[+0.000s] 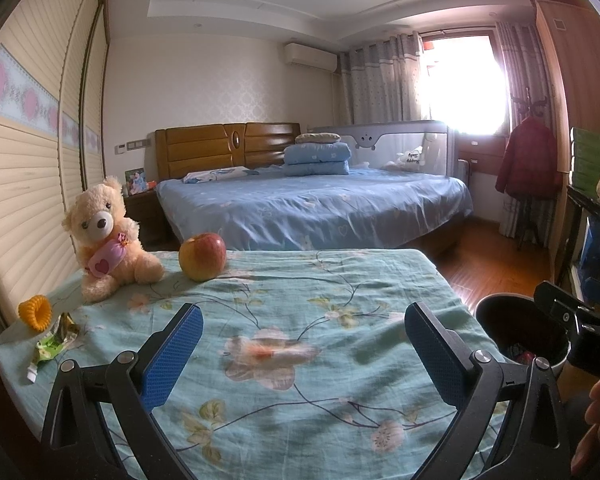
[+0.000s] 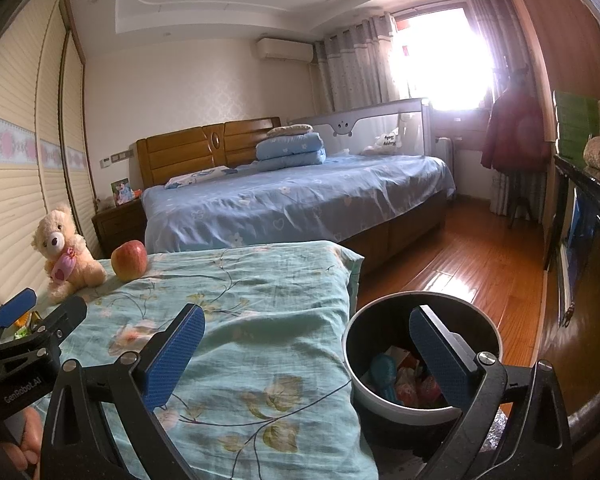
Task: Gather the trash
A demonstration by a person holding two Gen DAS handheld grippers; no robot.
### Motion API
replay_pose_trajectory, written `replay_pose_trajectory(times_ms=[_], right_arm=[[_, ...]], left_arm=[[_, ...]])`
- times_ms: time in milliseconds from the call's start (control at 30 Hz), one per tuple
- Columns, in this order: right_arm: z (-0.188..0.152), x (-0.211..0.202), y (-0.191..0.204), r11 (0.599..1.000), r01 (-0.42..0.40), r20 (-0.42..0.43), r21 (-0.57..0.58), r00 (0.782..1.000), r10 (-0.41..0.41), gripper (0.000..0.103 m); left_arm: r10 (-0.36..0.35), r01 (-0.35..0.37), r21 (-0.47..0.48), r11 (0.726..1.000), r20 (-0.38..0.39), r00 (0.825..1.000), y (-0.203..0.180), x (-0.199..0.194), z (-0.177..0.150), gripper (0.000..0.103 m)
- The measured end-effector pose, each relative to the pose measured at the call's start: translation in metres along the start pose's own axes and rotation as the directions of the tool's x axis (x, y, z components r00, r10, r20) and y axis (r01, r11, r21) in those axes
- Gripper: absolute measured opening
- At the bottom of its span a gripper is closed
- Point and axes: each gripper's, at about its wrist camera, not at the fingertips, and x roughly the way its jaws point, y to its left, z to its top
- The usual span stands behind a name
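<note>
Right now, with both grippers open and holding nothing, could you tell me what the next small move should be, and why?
Probably swing the left gripper left toward the green wrapper at the cloth's left edge. It looks like the only trash left there, beside the orange ring, and the bin by the right gripper already holds scraps.

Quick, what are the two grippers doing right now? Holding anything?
Left gripper: open, holding nothing, above the flowered cloth.
Right gripper: open, holding nothing, by the trash bin.
</note>
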Motion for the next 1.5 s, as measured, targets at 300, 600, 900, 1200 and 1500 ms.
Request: replay_pose_trajectory(times_ms=[300, 600, 900, 1200, 1500], right_arm=[[0.0004, -0.0007, 0.0001, 1.000, -0.001, -0.001, 0.000, 1.000, 0.001, 0.103], [-0.0022, -0.0001, 0.0004, 1.000, -0.001, -0.002, 0.000, 1.000, 0.001, 0.103], [-0.0038, -0.0004, 0.0017, 1.000, -0.001, -0.008, -0.001, 1.000, 0.001, 0.103], [-0.0047, -0.0001, 0.0028, 1.000, -0.004, -0.012, 0.000, 1.000, 0.004, 0.103], [-0.0078, 0.0013, 0.0063, 1.000, -0.007, -0.021, -0.002, 1.000, 0.006, 0.103]], left_arm=[[-0.004, 0.004, 0.001, 1.000, -0.001, 1.000, -0.0001, 0.0002, 0.0001, 0.102], [-0.012, 0.012, 0.005, 1.000, -0.005, 1.000, -0.0013, 0.0014, 0.0002, 0.102], [-0.016, 0.016, 0.006, 1.000, -0.007, 1.000, -0.0016, 0.0027, 0.0009, 0.102], [-0.020, 0.020, 0.003, 1.000, -0.012, 1.000, -0.0006, 0.0049, 0.0021, 0.102], [-0.025, 0.025, -0.001, 1.000, -0.021, 0.999, 0.0017, 0.0096, 0.0027, 0.102]])
